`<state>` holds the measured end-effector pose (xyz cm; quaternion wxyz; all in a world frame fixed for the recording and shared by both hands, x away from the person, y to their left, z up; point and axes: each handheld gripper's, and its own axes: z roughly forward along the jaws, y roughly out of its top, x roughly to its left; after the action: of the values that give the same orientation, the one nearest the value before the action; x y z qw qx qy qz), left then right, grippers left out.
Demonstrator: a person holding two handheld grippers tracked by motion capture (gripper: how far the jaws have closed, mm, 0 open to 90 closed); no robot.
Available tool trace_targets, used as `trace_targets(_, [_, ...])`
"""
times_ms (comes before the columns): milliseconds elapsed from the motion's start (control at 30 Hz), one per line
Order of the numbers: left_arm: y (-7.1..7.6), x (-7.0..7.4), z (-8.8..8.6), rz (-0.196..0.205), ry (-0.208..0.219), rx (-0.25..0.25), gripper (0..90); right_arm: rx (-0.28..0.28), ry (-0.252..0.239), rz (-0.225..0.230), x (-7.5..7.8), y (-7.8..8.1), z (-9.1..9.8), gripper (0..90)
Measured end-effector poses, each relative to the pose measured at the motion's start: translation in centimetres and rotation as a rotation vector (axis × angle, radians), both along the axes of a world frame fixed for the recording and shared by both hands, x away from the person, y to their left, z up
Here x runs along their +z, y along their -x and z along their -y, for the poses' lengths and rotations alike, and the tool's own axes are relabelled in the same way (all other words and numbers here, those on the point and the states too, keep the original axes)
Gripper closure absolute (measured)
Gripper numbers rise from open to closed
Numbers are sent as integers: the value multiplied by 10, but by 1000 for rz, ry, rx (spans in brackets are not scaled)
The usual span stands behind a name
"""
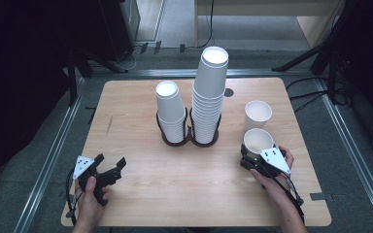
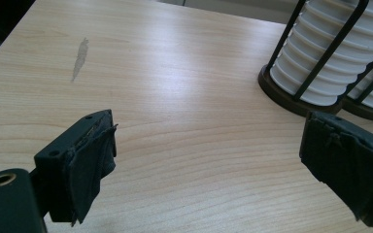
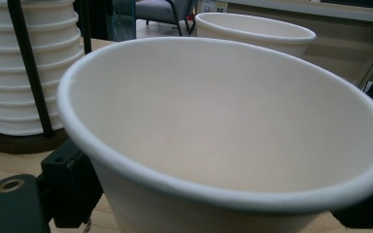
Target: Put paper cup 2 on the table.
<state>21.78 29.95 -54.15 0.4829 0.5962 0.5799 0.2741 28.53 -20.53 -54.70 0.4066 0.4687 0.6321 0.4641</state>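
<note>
Two paper cups stand upright on the right side of the table point(image 1: 141, 189). The near cup point(image 1: 257, 141) sits between the jaws of the right gripper point(image 1: 250, 156), and the far cup point(image 1: 257, 115) stands just beyond it, very close or touching; I cannot tell which. In the right gripper view the near cup point(image 3: 223, 131) bulks large between the two black jaws, which flank its wall low down; whether the pads press on it I cannot tell. The far cup's rim point(image 3: 255, 26) shows behind it. At the near left, the left gripper point(image 1: 110, 167) rests in a hand, its jaws spread with nothing but bare wood between them, as the left gripper view point(image 2: 209, 170) shows. Mid-table, a dark wire holder point(image 1: 188, 138) keeps two stacks of upside-down cups: a short stack point(image 1: 171, 112) on the left and a tall stack point(image 1: 208, 94) on the right.
</note>
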Motion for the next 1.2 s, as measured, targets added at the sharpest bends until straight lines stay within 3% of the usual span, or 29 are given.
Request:
trace_targets(200, [0, 0, 0, -2, 0, 1, 63, 31, -1, -5, 1, 0, 0, 17])
trace_targets(400, [0, 0, -2, -3, 3, 4, 63, 25, 8, 6, 5, 1, 0, 0])
trace_targets(567, [1, 0, -1, -5, 1, 1, 63, 32, -42, -14, 14, 5, 0, 0])
trace_targets(633, [0, 0, -1, -5, 3, 4, 62, 34, -27, -13, 18, 6, 0, 0])
trace_targets(733, [1, 1, -2, -3, 5, 11, 63, 43, -46, -23, 22, 10, 1, 0])
trace_targets(1200, [4, 2, -1, 1, -12, 20, 62, 57, -7, 16, 31, 34, 21, 0])
